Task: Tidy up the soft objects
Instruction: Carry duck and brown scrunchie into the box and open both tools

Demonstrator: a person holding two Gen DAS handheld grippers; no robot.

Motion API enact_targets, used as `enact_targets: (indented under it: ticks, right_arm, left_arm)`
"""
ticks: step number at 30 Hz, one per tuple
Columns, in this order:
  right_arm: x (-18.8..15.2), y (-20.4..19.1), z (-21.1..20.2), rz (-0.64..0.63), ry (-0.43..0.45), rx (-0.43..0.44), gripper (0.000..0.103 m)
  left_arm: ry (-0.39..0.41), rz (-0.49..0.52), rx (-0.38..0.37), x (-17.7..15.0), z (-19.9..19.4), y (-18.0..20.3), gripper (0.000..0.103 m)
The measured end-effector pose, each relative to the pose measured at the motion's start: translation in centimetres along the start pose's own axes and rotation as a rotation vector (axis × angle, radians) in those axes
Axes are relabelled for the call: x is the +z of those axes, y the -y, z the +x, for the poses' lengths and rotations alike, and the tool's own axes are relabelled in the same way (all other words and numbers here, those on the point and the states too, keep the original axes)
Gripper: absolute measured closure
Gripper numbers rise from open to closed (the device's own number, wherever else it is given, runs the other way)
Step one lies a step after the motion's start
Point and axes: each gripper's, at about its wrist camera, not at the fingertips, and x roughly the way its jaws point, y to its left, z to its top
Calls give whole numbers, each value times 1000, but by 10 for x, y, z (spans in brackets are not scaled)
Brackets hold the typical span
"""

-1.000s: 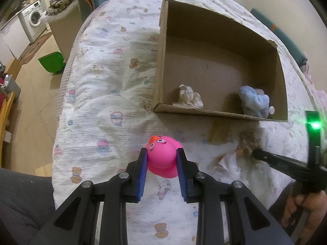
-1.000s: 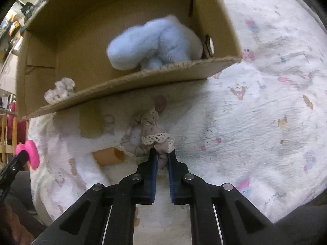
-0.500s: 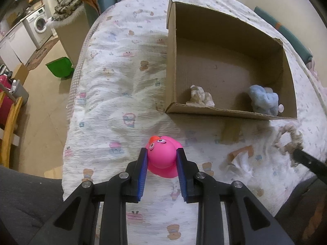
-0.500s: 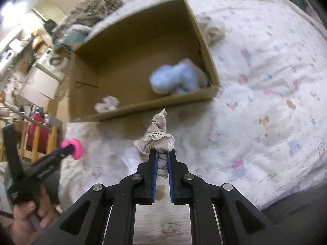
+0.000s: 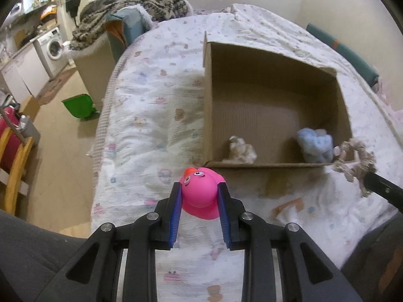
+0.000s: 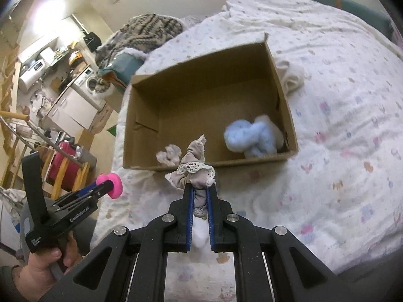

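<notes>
My left gripper is shut on a pink rubber duck, held above the bedsheet short of the cardboard box. My right gripper is shut on a beige lace-trimmed scrunchie, held in the air just in front of the box's near wall. The scrunchie also shows at the right in the left wrist view. Inside the box lie a light blue plush toy and a small cream cloth piece. The left gripper with the duck shows at the left in the right wrist view.
The box sits on a bed with a white patterned sheet. A small crumpled white and orange scrap lies on the sheet near the box. A folded white cloth lies beside the box's far right. Floor, a green bin and chairs lie left of the bed.
My right gripper lifted the scrunchie off the sheet and raised it high in front of the box. My left gripper rose and pulled back a little, still holding the duck.
</notes>
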Motion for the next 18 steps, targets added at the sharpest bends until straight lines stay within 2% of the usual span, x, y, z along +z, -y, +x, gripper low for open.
enact_targets:
  ticks: [10,14,18]
  right_arm:
    - [45,0,10,-19,60,1,91]
    - [55,5,20,-18,72,-14,91]
    - [56,16,35,22,57,-26,91]
  left_arm:
    - [82,60,-33,58,-11,19,78]
    - [102,89,-35,76,-1,30,78]
    - [98,107,-30,77,18,38,78]
